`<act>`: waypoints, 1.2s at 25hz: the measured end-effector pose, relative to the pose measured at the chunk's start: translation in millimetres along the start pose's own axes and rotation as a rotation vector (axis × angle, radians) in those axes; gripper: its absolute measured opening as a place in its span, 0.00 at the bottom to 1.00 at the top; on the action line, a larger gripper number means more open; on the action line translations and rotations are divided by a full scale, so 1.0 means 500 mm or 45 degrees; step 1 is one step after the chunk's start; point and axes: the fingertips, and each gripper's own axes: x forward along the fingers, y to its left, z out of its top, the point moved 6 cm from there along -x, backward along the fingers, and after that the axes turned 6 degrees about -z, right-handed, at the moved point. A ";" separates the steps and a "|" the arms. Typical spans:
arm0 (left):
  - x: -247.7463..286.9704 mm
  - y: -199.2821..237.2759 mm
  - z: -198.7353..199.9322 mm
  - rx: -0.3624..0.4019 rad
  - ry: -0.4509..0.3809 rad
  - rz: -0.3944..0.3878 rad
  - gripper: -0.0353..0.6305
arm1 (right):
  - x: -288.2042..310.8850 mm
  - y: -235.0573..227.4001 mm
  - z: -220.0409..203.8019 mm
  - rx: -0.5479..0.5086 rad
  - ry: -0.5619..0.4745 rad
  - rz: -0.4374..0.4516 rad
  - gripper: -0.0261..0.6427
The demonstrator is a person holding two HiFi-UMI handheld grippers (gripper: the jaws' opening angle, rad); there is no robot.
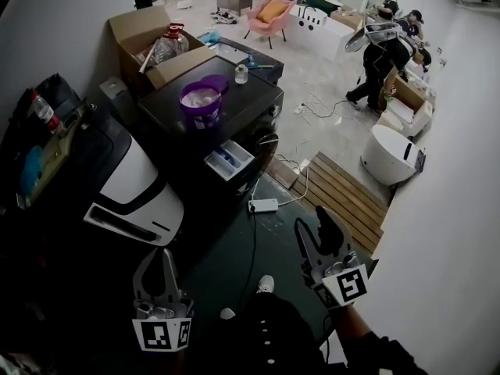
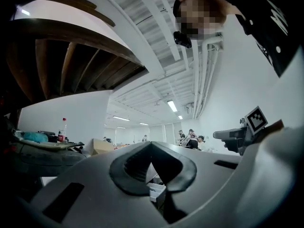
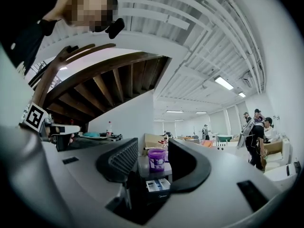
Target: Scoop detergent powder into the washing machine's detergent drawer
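Head view: left claw (image 1: 160, 258), pinched shut on nothing, and right claw (image 1: 314, 223), spread wide, hang far from the washer (image 1: 258, 104). Scooping hasn't started; next, reach the purple tub (image 1: 200, 104).

pink armchair (image 1: 269, 12) | cardboard box (image 1: 139, 31) | white power strip (image 1: 263, 205) on floor | wooden platform (image 1: 348, 201)

The right tool (image 3: 152, 152) has its jaws apart, framing a purple tub (image 3: 156, 160) above the open drawer (image 3: 157, 185).
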 end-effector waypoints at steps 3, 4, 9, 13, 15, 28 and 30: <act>0.046 -0.009 0.002 0.004 0.000 0.036 0.08 | 0.035 -0.049 0.001 0.006 0.003 0.007 0.33; 0.060 -0.013 0.002 0.007 0.001 0.046 0.08 | 0.045 -0.064 0.002 0.006 0.003 0.013 0.33; 0.115 -0.036 -0.002 0.028 0.024 0.104 0.08 | 0.086 -0.127 -0.004 0.014 0.016 0.068 0.33; 0.142 -0.059 0.001 0.048 0.011 0.154 0.08 | 0.113 -0.164 -0.010 0.019 0.035 0.113 0.33; 0.153 -0.065 -0.003 0.050 0.005 0.170 0.08 | 0.125 -0.181 -0.019 0.021 0.040 0.134 0.32; 0.286 0.017 -0.048 0.009 -0.004 0.105 0.08 | 0.256 -0.194 -0.038 -0.017 0.065 0.137 0.32; 0.316 0.046 -0.049 0.011 -0.017 0.090 0.08 | 0.286 -0.193 -0.038 -0.035 0.071 0.120 0.32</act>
